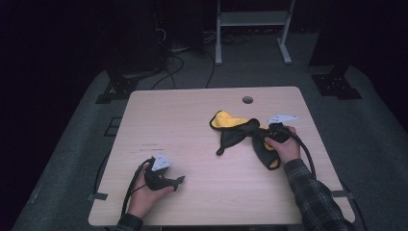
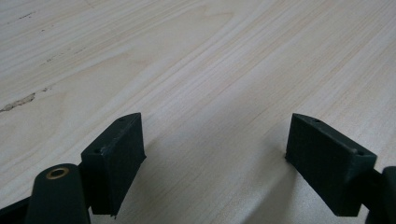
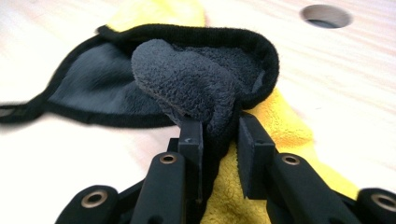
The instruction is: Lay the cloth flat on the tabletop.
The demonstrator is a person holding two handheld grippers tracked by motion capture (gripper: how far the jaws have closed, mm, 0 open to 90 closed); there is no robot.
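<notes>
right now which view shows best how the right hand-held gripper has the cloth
The right gripper view: the right hand-held gripper pinches a dark fold of the cloth between its pads. The high view shows the cloth small, beside the hand.

A light wooden table (image 1: 192, 120) with a small round hole (image 1: 248, 100) near its far edge stands on a grey carpet (image 1: 370, 120), and behind it are a white metal frame (image 1: 252, 19) and black cables (image 1: 178, 62).
</notes>
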